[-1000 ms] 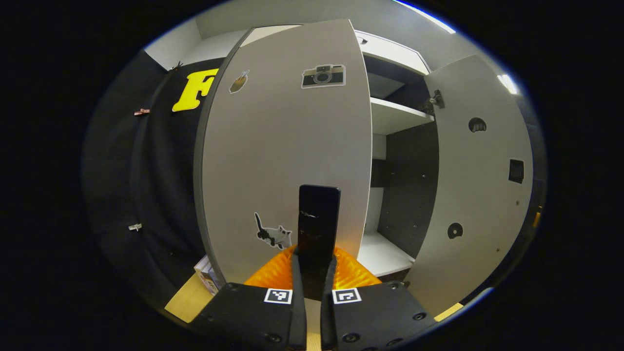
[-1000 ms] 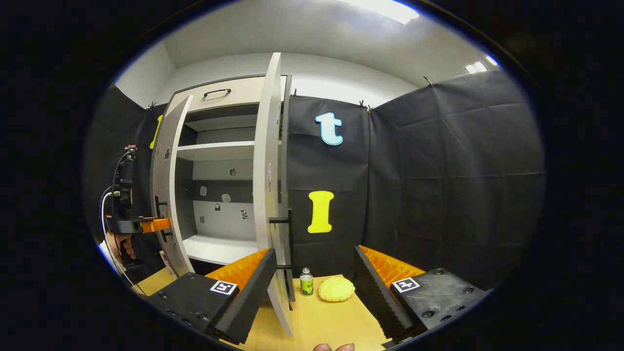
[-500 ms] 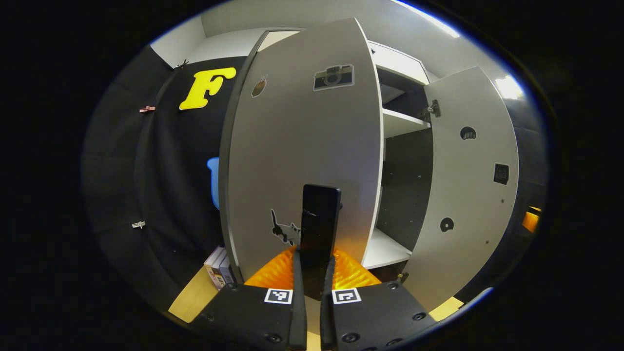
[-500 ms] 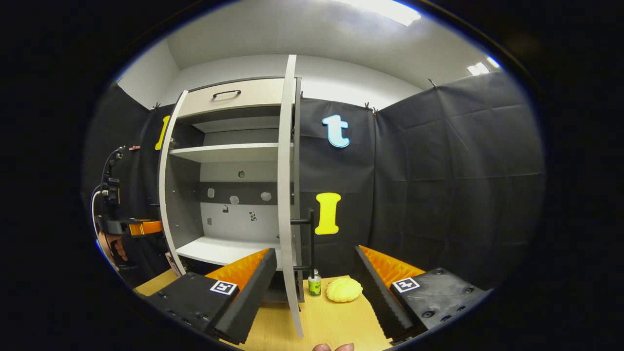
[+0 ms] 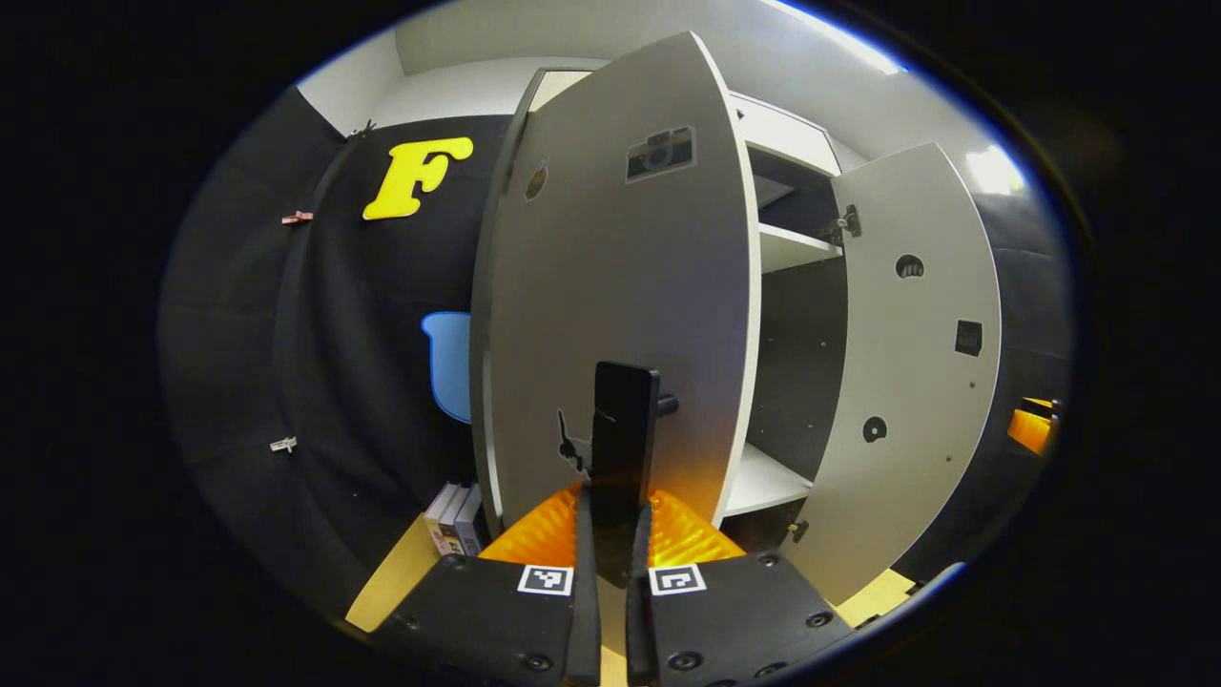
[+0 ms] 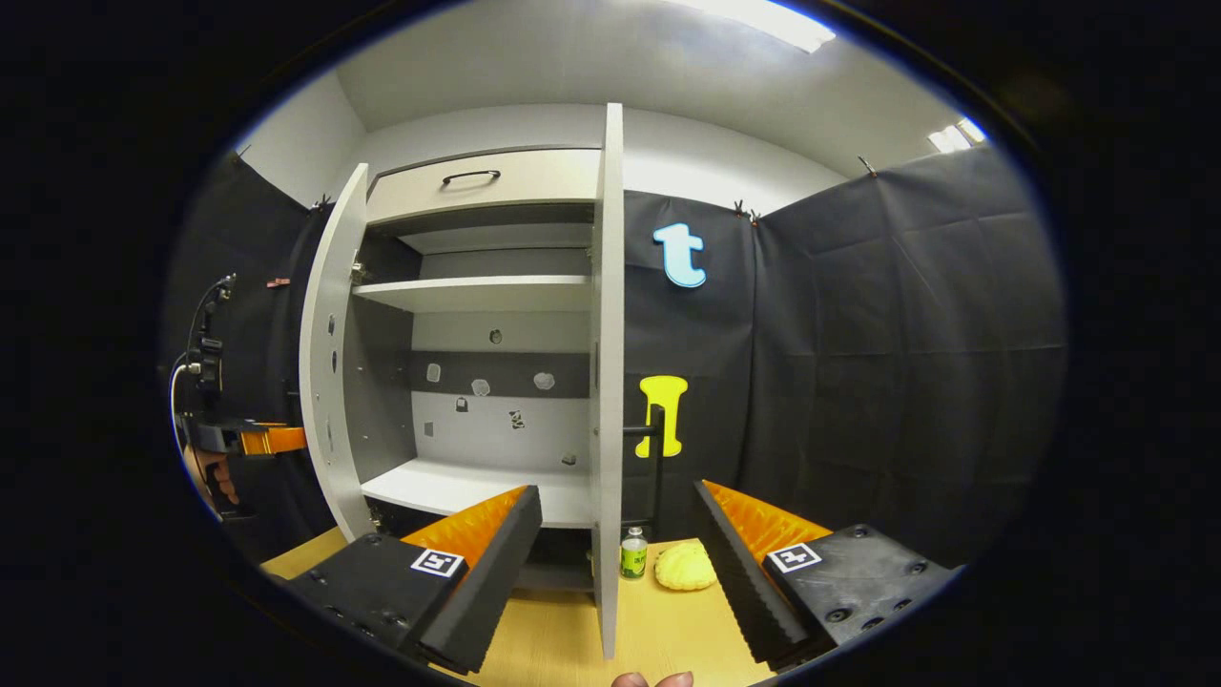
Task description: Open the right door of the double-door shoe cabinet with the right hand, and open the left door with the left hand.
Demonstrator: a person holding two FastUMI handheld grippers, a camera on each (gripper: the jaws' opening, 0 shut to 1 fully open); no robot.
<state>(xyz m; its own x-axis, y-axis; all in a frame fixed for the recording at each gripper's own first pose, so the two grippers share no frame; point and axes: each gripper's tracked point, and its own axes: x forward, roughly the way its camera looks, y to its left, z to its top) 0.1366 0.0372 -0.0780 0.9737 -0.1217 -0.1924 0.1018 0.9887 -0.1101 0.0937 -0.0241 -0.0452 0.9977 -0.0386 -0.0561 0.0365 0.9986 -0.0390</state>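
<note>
The shoe cabinet (image 6: 477, 186) stands with both doors swung out. In the left gripper view the left door (image 5: 610, 267), with a few stickers on it, faces me. Its black bar handle (image 5: 625, 420) stands upright between the fingers of my left gripper (image 5: 615, 496), which is shut on it. The right door (image 5: 916, 363) hangs wide to the right. In the right gripper view the right door (image 6: 606, 382) shows edge-on, its handle (image 6: 653, 458) just behind it. My right gripper (image 6: 615, 496) is open and holds nothing; the door's edge rises between its fingers. The left gripper (image 6: 243, 439) and a hand sit by the left door (image 6: 329, 363).
White shelves (image 6: 477, 291) cross the cabinet's inside. A small green bottle (image 6: 632, 553) and a yellow lumpy thing (image 6: 685, 566) sit on the wooden surface (image 6: 563, 649) by the right door's foot. Some books (image 5: 456, 518) lean at the left door's base. Black cloth walls stand around.
The left door has swung farther out with the left gripper still shut on its handle. The right door now shows edge-on in the right gripper view; that gripper stays open.
</note>
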